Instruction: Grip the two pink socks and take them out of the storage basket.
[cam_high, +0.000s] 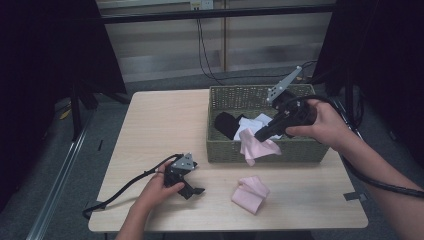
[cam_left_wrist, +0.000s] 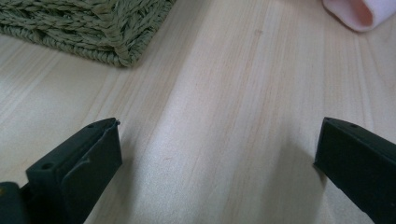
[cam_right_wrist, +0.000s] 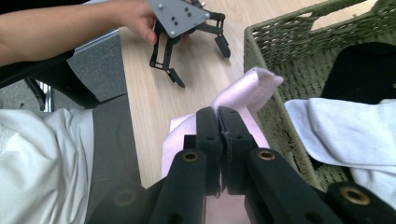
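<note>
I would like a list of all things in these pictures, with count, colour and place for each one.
basket: one, green woven, right rear of the table
pink cloth: one, held over the basket's front wall
folded pink cloth: one, on the table in front of the basket
white cloths: number unclear, inside the basket
black cloth: one, inside the basket, left side
table: one, light wood
left hand-held gripper: black, open, resting on the table
right hand-held gripper: black, shut on the pink cloth

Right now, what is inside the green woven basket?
Inside the green woven basket lie a black cloth and white cloths. The right gripper holds a pink cloth over the front rim. The basket floor beneath them is covered.
</note>
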